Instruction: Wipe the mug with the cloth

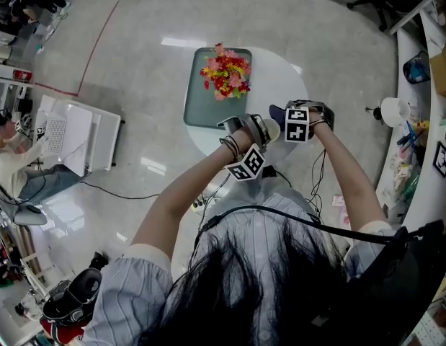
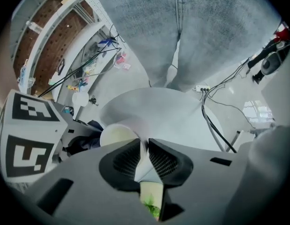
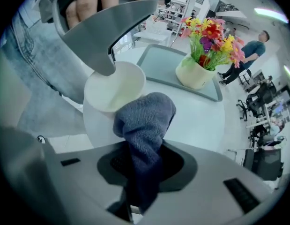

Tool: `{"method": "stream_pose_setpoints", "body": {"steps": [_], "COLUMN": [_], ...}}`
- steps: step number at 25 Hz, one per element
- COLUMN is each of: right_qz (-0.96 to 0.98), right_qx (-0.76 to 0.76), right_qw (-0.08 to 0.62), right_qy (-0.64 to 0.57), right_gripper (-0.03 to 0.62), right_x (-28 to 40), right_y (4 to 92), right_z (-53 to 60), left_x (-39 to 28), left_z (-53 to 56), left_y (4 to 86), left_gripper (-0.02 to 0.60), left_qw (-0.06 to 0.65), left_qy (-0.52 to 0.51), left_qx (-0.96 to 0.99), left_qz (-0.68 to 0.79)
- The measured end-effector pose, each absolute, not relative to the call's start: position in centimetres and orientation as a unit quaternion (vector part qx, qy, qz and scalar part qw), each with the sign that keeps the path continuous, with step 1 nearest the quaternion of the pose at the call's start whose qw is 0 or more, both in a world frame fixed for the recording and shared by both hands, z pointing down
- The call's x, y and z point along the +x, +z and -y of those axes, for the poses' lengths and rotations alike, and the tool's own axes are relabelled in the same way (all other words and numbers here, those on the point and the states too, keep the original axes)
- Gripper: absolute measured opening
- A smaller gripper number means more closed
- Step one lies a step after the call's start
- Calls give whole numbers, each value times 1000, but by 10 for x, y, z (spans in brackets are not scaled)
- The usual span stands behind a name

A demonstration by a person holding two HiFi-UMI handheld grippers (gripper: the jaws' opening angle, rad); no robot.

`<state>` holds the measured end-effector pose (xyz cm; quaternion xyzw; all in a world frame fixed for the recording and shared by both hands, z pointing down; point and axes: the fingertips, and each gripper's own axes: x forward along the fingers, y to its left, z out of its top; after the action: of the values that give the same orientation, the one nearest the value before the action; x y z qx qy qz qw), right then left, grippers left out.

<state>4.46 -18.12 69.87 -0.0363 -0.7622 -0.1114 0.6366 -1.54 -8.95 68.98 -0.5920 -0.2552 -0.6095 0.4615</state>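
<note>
**L gripper** [image 2: 147, 146]: jaws pressed together on the wall of the white mug [image 3: 114, 92], just below the rim. The mug is held off the round white table [image 3: 201, 116] and tipped with its mouth toward the R gripper. This is judged deliberate, to present the rim and inside for wiping.

**R gripper** [image 3: 137, 161]: jaws pinch the tail of a grey-blue cloth [image 3: 147, 118], leaving a bunched wad proud of the tips as the working face. The wad sits at the mug's near rim. Contact is probable but not confirmed (overlap seen in the R gripper view only).

**Surroundings:** tray [image 3: 156, 62] w/ flower pot [image 3: 194, 74] stands further back on the table, well apart from the work. No obstruction.

**Judgement:** wiping step in hand; mug interior not yet entered.
</note>
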Motion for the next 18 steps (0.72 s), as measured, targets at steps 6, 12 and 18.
{"method": "stream_pose_setpoints", "body": {"steps": [6,12,18], "right_qz": [781,795,811], "right_qx": [-6,26,76], "right_qw": [619,604,580], "right_qy": [-81,-42,-4], "right_gripper": [101,101,101], "right_x": [44,55,69], "right_y": [692,690,682], "right_z": [176,170,163], "left_x": [-16,-17,-18], "left_z": [96,100,97], "left_y": [678,668,659], "left_gripper": [75,83,83], "left_qw": [373,277,116], "left_qy": [-620,-614,-567], "left_qx": [-669,-735,-814], "left_qz": [168,72,-55]}}
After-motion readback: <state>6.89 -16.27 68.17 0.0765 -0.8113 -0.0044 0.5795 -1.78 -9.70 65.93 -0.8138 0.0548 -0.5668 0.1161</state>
